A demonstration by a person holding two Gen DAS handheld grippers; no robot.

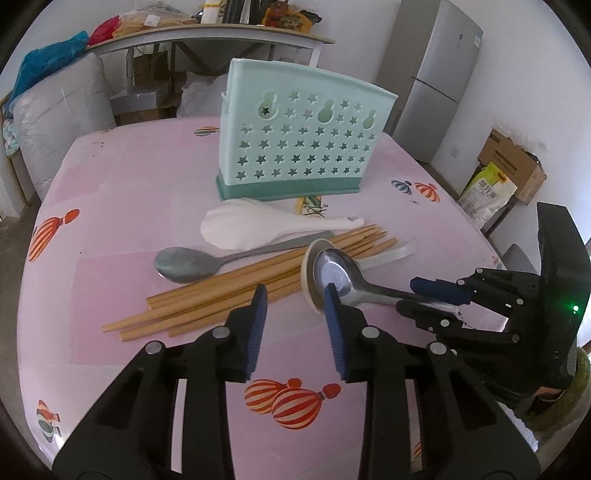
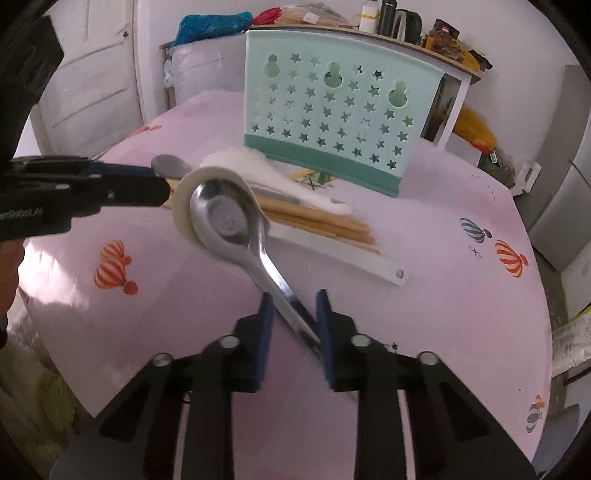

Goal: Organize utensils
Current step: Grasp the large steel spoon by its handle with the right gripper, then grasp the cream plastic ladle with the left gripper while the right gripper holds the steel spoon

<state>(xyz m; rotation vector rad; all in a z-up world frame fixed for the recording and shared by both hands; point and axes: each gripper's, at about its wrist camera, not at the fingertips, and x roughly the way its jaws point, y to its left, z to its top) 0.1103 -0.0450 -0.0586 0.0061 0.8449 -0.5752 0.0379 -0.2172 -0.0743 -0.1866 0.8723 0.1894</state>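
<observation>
Right wrist view is showing the right gripper (image 2: 293, 314) pinching the handle of a steel spoon (image 2: 225, 218), whose bowl is nesting in a cream ladle (image 2: 184, 206) in front of the mint utensil holder (image 2: 332, 110). Left gripper (image 1: 295, 306) is hovering with its jaws apart, gripping nothing, just before the chopsticks (image 1: 236, 288). Judging by the nesting, lifting could drag the ladle along or let the slick handle twist. Whether anything is sitting inside the holder cannot be told.

White walls; grey fridge (image 1: 439, 74); cluttered shelf (image 1: 207, 31); white door (image 2: 92, 81).
</observation>
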